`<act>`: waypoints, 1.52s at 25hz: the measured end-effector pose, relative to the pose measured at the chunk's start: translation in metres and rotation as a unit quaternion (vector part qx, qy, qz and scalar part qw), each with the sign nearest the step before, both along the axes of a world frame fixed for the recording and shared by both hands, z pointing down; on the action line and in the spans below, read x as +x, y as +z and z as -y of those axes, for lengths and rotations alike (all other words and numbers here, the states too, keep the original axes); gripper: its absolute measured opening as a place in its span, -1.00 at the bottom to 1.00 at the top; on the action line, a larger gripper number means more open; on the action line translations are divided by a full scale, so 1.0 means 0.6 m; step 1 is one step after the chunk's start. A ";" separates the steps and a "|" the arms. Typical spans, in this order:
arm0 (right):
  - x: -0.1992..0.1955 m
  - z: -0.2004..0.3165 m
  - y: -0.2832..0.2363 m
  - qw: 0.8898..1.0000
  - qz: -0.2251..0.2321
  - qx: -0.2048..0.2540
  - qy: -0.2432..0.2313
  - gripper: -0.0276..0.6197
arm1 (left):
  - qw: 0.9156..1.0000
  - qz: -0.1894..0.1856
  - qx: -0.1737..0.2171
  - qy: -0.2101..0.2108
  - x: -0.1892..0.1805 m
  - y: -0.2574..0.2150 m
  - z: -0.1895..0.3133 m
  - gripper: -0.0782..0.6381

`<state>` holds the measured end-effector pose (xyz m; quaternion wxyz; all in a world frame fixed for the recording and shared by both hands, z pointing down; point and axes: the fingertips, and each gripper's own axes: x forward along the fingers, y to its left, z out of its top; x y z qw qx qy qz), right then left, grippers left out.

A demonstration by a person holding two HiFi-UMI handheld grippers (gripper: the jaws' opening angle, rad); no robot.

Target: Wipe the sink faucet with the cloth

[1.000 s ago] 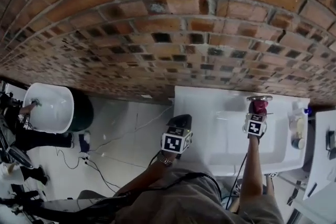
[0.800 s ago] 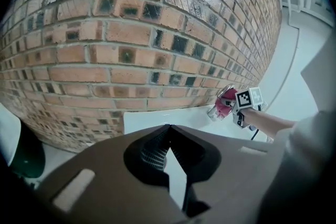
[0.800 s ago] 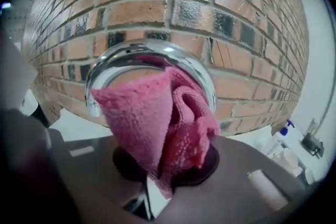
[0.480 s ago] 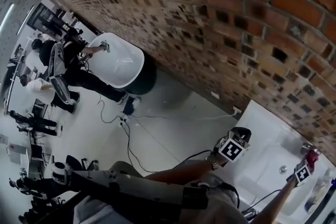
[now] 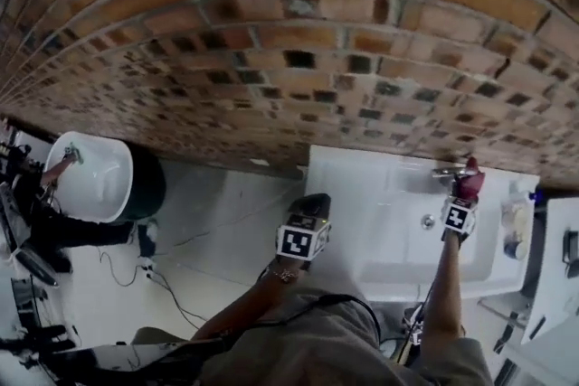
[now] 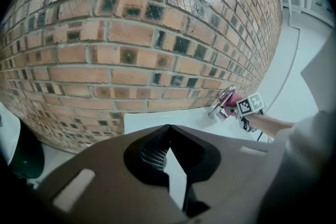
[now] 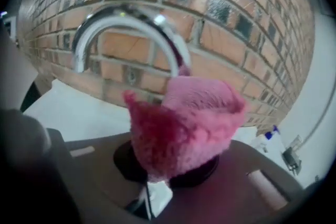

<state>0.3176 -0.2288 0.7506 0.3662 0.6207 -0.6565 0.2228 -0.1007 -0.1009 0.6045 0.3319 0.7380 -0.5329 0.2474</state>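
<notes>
Mid-wipe, I judge: right gripper [image 7: 173, 165] jaws clamp the cloth [image 7: 184, 123] against the faucet [image 7: 131, 23], its arch still to do; left gripper [image 6: 169, 157] jaws closed, empty

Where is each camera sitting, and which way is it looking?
Head view: on the person's head, looking down at the sink; both arms, left tool and right tool show.
Left gripper view: on the left tool, jaws shut empty, facing the brick wall; the right arm shows.
Right gripper view: on the right tool, facing the faucet past the pink cloth it grips.
Shared: all three show the faucet.
</notes>
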 end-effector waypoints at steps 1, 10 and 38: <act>-0.041 -0.003 0.012 0.999 -0.004 -0.014 -0.051 -0.76 | 1.000 -0.008 0.008 0.006 0.012 -0.007 0.011 -0.74; 0.087 -0.087 0.064 0.994 0.006 -0.083 0.075 -0.76 | 1.000 -0.016 0.012 0.022 0.040 -0.008 0.020 -0.75; 0.043 0.085 -0.082 0.943 -0.256 -0.001 -0.214 -0.76 | 0.999 -0.015 0.015 0.029 0.049 -0.008 0.022 -0.75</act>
